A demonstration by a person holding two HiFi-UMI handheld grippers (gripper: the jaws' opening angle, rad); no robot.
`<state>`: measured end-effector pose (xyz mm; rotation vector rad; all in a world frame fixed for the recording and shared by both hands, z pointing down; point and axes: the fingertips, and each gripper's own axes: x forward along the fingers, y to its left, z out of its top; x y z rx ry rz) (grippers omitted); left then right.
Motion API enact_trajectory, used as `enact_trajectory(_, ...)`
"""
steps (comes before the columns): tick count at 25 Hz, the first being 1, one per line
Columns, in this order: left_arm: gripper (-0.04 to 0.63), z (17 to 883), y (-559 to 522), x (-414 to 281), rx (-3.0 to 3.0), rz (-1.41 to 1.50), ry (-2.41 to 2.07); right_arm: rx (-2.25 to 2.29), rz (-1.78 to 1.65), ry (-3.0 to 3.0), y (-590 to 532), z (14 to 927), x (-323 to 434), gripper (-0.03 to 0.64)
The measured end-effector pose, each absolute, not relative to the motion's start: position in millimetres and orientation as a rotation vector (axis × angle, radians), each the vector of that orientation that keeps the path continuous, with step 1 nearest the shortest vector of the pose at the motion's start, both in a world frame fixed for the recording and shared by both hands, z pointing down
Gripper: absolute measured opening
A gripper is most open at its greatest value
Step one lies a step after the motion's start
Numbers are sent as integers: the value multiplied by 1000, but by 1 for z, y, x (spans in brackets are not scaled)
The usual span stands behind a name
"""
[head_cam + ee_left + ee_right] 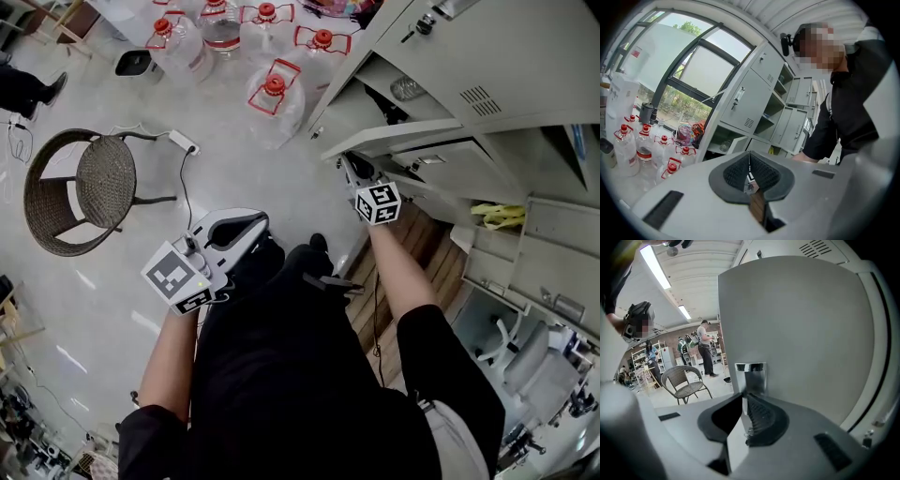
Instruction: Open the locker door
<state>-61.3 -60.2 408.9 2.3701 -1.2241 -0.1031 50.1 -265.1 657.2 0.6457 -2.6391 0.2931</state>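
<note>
Gripping handle (pixel 751 377) of locker door (pixel 801 333): right tongs (pixel 744 404).

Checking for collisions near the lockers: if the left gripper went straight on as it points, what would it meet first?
Most likely the lockers: the left gripper, jaws together and empty, aims at their open lower shelves, and nothing shows in between. Depth is unclear, though.
</note>
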Motion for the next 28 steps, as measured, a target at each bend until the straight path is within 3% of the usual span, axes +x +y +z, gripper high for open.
enact_trajectory(28, 17, 389, -69, 66, 2265, -114, -1447, 146, 233, -2724, -214, 658, 130, 43)
